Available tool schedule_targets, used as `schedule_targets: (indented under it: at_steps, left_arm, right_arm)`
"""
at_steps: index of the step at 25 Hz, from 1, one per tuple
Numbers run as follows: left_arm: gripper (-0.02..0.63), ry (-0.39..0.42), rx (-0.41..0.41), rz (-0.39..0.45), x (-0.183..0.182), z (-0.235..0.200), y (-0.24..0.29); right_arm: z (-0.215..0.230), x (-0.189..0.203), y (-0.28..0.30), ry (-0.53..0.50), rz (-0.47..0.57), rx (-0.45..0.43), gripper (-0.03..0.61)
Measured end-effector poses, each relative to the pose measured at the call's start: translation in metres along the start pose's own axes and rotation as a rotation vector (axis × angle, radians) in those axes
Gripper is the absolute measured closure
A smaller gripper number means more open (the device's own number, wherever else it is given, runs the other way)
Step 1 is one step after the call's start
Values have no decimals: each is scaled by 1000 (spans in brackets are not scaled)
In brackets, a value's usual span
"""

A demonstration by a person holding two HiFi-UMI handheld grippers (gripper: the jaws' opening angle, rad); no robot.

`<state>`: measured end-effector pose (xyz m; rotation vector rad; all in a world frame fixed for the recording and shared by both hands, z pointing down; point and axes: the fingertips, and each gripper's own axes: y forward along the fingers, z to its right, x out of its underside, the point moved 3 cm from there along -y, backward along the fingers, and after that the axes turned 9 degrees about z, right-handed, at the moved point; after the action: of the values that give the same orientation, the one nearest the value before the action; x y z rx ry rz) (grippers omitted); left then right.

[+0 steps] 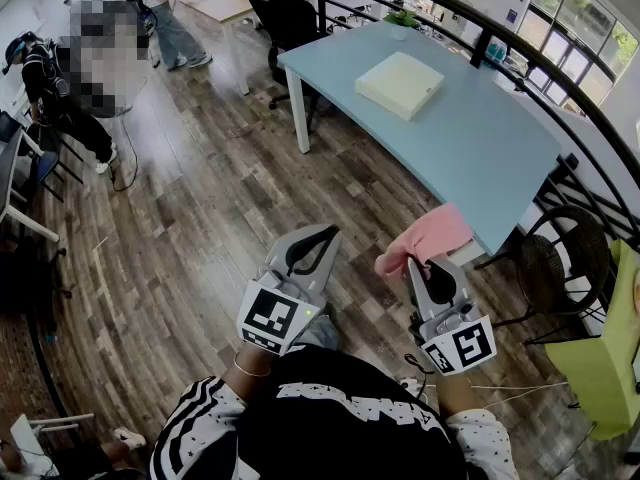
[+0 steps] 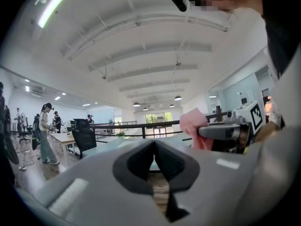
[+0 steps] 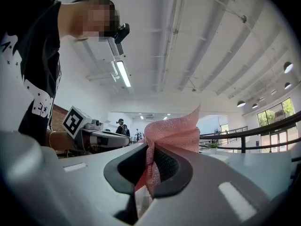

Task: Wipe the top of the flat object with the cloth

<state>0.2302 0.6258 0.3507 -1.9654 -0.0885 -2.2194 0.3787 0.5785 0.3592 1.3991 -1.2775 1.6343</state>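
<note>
A flat cream box (image 1: 400,83) lies on the pale blue table (image 1: 480,138), far ahead of both grippers. My right gripper (image 1: 415,265) is shut on a pink cloth (image 1: 427,239), which bunches up out of the jaws; in the right gripper view the cloth (image 3: 175,130) is pinched between the black pads (image 3: 167,166). My left gripper (image 1: 322,236) is held beside it over the wooden floor, shut with nothing in it. In the left gripper view its tips (image 2: 154,143) meet, and the right gripper (image 2: 225,131) with the cloth (image 2: 192,123) shows at the right.
A black office chair (image 1: 285,10) stands at the table's far end, and a small plant (image 1: 402,17) sits on that end. A dark railing (image 1: 560,88) curves behind the table. A round wicker chair (image 1: 560,258) is at the right. People stand at the far left (image 1: 60,88).
</note>
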Motion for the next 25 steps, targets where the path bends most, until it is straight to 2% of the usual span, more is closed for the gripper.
schedule_targets:
  at_steps: [10,15,25]
  left_arm:
    - [614,-12,46,1,14,-14,18]
    - [614,-32,73,4,20,-31,45]
    - [614,-64,127,11,37,-80,97]
  right_arm:
    - [11,14,8,18,-3,45,552]
    - [32,17,24,31,3,67,552]
    - [76,21,73,-20,-11,131,552]
